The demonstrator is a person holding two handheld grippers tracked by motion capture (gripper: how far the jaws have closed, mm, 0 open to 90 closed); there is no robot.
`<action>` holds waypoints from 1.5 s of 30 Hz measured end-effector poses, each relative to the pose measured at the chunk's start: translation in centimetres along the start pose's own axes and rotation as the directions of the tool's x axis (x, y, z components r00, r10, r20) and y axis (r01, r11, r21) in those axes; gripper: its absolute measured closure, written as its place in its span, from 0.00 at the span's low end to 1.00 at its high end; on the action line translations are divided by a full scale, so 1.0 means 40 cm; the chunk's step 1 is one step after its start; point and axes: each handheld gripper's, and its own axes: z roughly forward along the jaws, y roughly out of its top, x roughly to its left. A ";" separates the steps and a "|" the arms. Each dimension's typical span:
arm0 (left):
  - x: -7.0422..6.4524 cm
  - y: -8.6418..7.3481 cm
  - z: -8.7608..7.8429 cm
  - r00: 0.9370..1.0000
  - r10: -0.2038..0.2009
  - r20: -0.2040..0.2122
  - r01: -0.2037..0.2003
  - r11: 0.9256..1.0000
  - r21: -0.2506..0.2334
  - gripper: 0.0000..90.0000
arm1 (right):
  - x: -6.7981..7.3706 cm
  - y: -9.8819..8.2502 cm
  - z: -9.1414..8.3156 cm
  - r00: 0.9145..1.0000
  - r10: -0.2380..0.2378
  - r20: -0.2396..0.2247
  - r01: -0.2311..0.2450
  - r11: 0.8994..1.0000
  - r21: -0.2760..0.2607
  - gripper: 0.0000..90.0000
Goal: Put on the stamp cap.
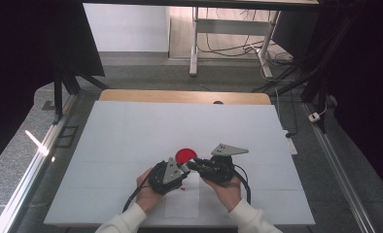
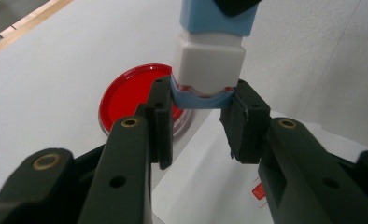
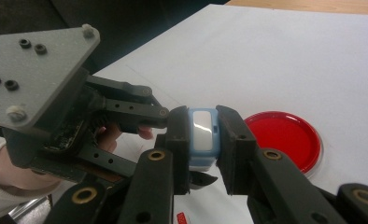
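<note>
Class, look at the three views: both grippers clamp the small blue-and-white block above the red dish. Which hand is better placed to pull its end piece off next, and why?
Probably the left. The left gripper pinches just the block's blue end rim, while the right gripper clamps the body, steadying it beside the red dish.

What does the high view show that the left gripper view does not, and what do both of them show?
High view: both hands, the left gripper and right gripper meeting above the white table, and the floor and desk legs behind it.

Left gripper view: the white-and-blue block up close, its blue lower end clamped between the left jaws, and a small red mark on the paper sheet.

Both: the red dish on the table.
</note>
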 end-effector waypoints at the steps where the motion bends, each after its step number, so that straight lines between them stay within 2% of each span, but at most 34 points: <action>1: -0.002 0.001 0.000 1.000 0.000 -0.004 0.000 1.000 0.001 0.72 | 0.001 0.000 0.001 1.000 -0.005 0.000 0.005 1.000 0.002 0.84; 6: -0.006 0.003 -0.002 1.000 0.010 -0.011 -0.010 1.000 0.010 0.72 | 0.010 -0.004 0.005 0.999 -0.031 0.013 0.031 0.999 0.015 0.84; 19: 0.005 -0.004 0.000 1.000 -0.002 0.002 0.002 1.000 -0.001 0.71 | 0.006 -0.002 0.001 1.000 -0.030 0.011 0.030 1.000 0.000 0.84; 25: 0.012 -0.006 0.001 1.000 -0.019 -0.005 0.019 1.000 0.017 0.62 | 0.005 -0.002 -0.001 0.999 -0.039 0.017 0.039 0.999 -0.003 0.84; 33: 0.025 -0.015 -0.007 0.997 -0.077 0.013 0.077 0.997 0.027 0.47 | -0.004 0.003 -0.014 0.999 -0.042 0.026 0.042 0.999 -0.024 0.84; 38: 0.036 -0.030 -0.033 0.994 -0.108 0.025 0.107 0.994 0.032 0.42 | -0.009 0.005 -0.020 0.998 -0.053 0.032 0.054 0.998 -0.028 0.84; 42: 0.048 -0.042 -0.062 0.990 -0.137 0.036 0.136 0.990 0.026 0.40 | -0.013 0.007 -0.025 0.997 -0.063 0.040 0.065 0.997 -0.032 0.84; 45: 0.062 -0.056 -0.082 0.985 -0.166 0.054 0.164 0.986 0.041 0.38 | -0.016 0.008 -0.031 0.997 -0.067 0.049 0.069 0.997 -0.037 0.84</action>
